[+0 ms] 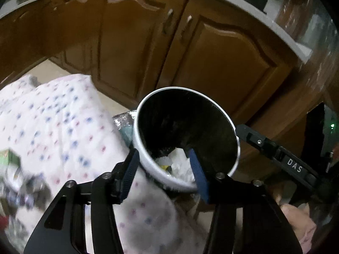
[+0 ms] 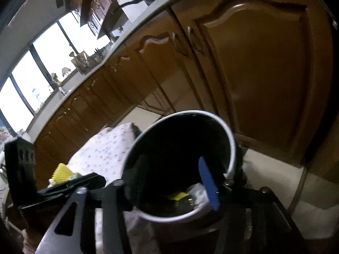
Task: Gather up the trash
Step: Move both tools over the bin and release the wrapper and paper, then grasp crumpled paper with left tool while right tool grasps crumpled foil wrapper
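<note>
Bin: white-rimmed bin (image 1: 186, 133) is sitting tilted at the edge of the dotted tabletop cloth (image 1: 63, 122), its mouth facing both cameras; wooden cabinet doors (image 1: 222, 63) are filling the 12 o'clock side.
Trash: crumpled white paper (image 1: 180, 165) and a yellow scrap (image 2: 179, 195) are lying at the bin's bottom, toward 6 o'clock of the opening.
Left hand-held gripper (image 1: 164, 175): jaws are standing about half apart, straddling the near rim, one pad outside the wall at 9 o'clock, one inside at 3 o'clock; nothing is being pinched.
Right hand-held gripper (image 2: 173, 180): jaws are standing moderately wide, both fingers reaching into the mouth; one blue pad (image 2: 208, 184) is hanging over the paper, empty.
Remaining trash: a yellow ridged item (image 2: 61, 173) is lying on the cloth at 9 o'clock of the bin; blurred clutter (image 1: 12, 169) is sitting further left.
Step, judged: releasing into the bin, apparently done.
Doing it well: keep the jaws parted while lifting straight out, clearing the rim so the tilted bin is not tipped; then go for the yellow item.
</note>
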`<control>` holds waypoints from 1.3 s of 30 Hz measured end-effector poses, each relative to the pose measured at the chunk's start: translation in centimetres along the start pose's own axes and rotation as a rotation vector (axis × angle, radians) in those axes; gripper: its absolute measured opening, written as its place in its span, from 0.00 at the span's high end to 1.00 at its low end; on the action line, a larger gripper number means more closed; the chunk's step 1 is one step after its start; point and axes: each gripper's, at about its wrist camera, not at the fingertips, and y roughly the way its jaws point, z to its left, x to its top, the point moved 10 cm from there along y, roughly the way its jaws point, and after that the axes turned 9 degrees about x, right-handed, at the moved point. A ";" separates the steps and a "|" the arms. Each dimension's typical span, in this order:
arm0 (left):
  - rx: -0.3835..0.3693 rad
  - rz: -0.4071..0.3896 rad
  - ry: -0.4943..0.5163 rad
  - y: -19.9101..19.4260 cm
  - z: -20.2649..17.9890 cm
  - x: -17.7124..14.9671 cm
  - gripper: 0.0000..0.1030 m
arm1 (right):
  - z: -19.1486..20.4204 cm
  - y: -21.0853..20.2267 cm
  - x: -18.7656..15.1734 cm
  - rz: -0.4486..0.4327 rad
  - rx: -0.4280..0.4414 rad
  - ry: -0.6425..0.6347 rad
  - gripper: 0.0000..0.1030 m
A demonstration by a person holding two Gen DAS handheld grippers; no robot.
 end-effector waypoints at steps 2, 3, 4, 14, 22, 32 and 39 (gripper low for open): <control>0.002 -0.021 -0.022 -1.7 0.9 -1.0 0.47 | 1.2 -0.6 -0.6 -0.015 0.022 -0.004 0.28; 0.005 -0.031 -0.030 -2.4 1.4 -1.3 0.45 | 1.8 -1.0 -0.9 -0.024 0.030 -0.009 0.27; 0.012 -0.042 -0.042 -3.4 2.1 -1.9 0.44 | 2.7 -1.4 -1.3 -0.034 0.043 -0.015 0.27; 0.110 -0.115 -0.162 -10.6 9.8 -6.5 0.40 | 9.5 -0.9 -4.0 0.005 0.174 -0.062 0.24; 0.204 -0.124 -0.255 -13.0 15.7 -9.4 0.39 | 15.3 3.5 -6.5 0.121 0.270 -0.127 0.24; 0.249 -0.102 -0.253 -12.2 18.7 -10.1 0.33 | 19.4 9.7 -9.4 0.272 0.320 -0.186 0.24; 0.252 -0.082 -0.240 -10.7 18.7 -10.5 0.33 | 21.2 14.4 -10.5 0.358 0.307 -0.244 0.31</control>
